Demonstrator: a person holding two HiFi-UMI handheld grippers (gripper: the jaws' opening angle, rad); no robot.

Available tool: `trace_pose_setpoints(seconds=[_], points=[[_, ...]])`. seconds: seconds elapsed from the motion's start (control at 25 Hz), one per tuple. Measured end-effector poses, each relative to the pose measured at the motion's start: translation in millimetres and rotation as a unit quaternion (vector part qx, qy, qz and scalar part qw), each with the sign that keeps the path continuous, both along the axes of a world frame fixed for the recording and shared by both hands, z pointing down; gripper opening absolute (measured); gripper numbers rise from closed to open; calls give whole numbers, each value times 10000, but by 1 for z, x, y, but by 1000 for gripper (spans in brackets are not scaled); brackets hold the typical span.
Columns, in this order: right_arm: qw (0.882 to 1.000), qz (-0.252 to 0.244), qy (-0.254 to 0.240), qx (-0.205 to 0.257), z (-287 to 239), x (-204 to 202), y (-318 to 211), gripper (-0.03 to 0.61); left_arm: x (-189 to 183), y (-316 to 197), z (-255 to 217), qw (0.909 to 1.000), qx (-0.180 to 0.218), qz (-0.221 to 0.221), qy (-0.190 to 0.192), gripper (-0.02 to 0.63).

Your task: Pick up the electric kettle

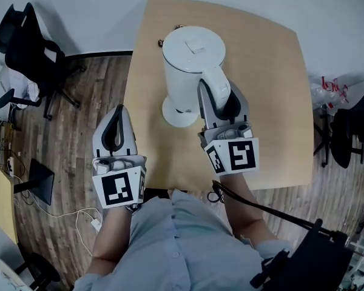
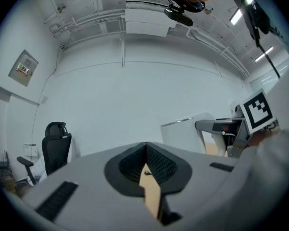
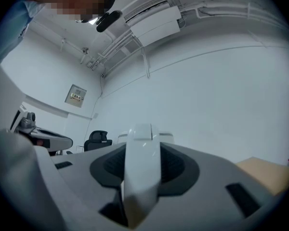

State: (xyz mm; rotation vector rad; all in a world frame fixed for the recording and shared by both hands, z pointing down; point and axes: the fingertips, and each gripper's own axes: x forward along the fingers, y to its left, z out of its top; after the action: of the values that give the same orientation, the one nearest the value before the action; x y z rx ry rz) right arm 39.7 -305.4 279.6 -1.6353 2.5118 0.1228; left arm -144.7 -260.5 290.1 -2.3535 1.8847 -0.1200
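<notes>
A black office chair [image 1: 29, 52] stood on the wood floor [image 1: 79, 102] at the far left, well apart from the table; nearer the person, a dark flat panel [image 1: 39, 180] and a white cable [image 1: 79, 214] lay on that floor. The left gripper [image 1: 117, 115] hung just beside the left edge of the tan table [image 1: 273, 102]; in the left gripper view its jaws were pressed together [image 2: 147, 150] with nothing between them, only a sliver of tabletop showing past the tips. The white kettle [image 1: 188, 59] stood near the middle of the table, lid shut, over its round base [image 1: 173, 115]; whether it had cleared that base could not be told. The right gripper [image 1: 218, 96] reached in from the near side, its jaws pinching the kettle's handle [image 1: 215, 80]; the right gripper view showed the white handle [image 3: 142, 177] filling the gap between the dark pads [image 3: 176, 165]. Further right, past the table's edge, sat a clear plastic bag [image 1: 329, 90] and another dark chair [image 1: 352, 132].
</notes>
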Motion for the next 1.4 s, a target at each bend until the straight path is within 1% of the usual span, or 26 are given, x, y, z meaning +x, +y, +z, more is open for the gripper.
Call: trace_pose_setpoints(seconds=[0.28, 0.44, 0.6, 0.84, 1.04, 1.24, 1.4], points=[[9993, 253, 25, 280, -32, 20, -7, 146, 12, -12, -12, 9995, 175, 228, 92, 0], [9982, 470, 58, 378, -41, 42, -3, 146, 28, -14, -12, 9990, 168, 402, 98, 0], [9967, 715, 81, 367, -38, 62, 2, 146, 42, -18, -8, 9980, 111, 608, 117, 0], [9937, 1106, 82, 135, -19, 87, 14, 146, 65, -21, 0, 9948, -51, 1011, 91, 0], [9899, 1409, 8, -135, 8, 107, 20, 146, 80, -28, 12, 9916, -231, 1274, 6, 0], [9856, 1650, -69, -370, 32, 126, 33, 146, 90, -22, 14, 9890, -360, 1429, -123, 0], [9832, 1743, -140, -514, 58, 137, 34, 146, 95, -24, 20, 9874, -489, 1491, -223, 0]])
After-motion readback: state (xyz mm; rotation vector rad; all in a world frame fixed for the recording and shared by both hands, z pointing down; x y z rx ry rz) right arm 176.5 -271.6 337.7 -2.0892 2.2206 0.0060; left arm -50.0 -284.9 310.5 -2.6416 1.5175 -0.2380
